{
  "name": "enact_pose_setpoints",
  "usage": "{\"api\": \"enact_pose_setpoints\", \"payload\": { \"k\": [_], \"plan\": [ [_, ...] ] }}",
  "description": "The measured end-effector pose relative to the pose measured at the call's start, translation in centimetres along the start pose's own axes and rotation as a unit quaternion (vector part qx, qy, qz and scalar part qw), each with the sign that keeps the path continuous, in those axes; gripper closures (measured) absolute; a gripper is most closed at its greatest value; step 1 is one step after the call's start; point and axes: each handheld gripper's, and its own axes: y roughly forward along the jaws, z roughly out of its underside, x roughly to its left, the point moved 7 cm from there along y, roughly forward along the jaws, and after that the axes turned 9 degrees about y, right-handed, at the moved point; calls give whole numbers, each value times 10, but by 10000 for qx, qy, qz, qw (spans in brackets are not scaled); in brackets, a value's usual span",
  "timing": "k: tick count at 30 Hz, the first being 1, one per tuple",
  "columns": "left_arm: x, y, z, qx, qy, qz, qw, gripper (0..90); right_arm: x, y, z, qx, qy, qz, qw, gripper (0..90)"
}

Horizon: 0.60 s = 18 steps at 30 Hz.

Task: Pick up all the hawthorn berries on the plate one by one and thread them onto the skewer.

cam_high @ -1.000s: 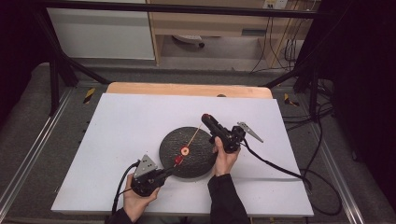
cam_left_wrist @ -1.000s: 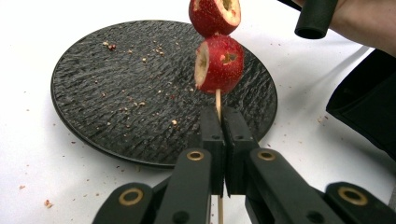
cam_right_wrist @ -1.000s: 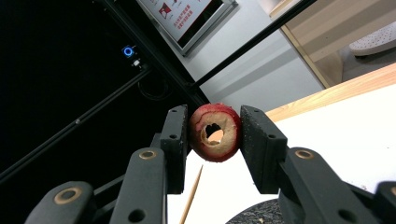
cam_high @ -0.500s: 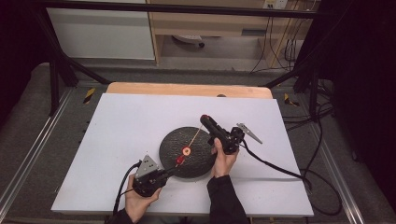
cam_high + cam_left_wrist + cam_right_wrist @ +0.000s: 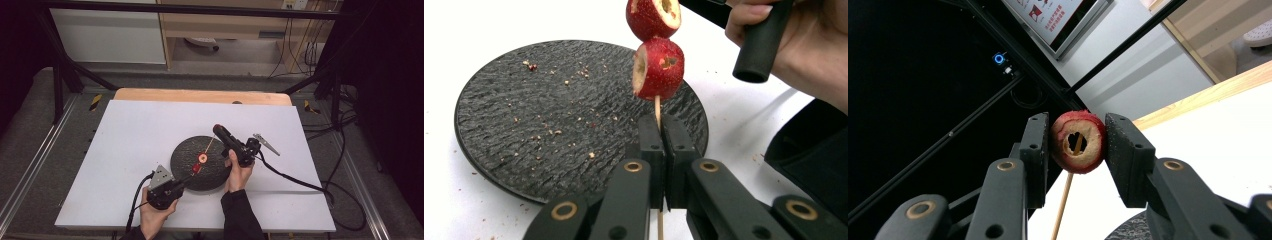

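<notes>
left claw (image 5: 658, 131) clenched on thin wooden skewer (image 5: 657, 106), low on the stick, over near edge of dark round plate (image 5: 524, 110). two red cored fruit pieces threaded on skewer: lower fruit piece (image 5: 659, 67) just above the jaws, upper fruit piece (image 5: 1078, 142) grasped betw. pads of right claw (image 5: 1077, 150), skewer visible thru its hollow core. in high view, skewer slanted across plate (image 5: 186, 150) from left claw (image 5: 186, 179) up to right claw (image 5: 219, 131). plate resting on white surface (image 5: 125, 140), crumbs scattered on it. prob. hawthorn, too small to tell.
</notes>
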Motion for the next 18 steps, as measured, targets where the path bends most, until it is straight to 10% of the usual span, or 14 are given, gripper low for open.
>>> {"api": "enact_pose_setpoints", "payload": {
  "k": [18],
  "plan": [
    [0,8,-12,-2,8,-24,10000,884,2,-3,3,181,60,-1,9998,640]
  ]
}}
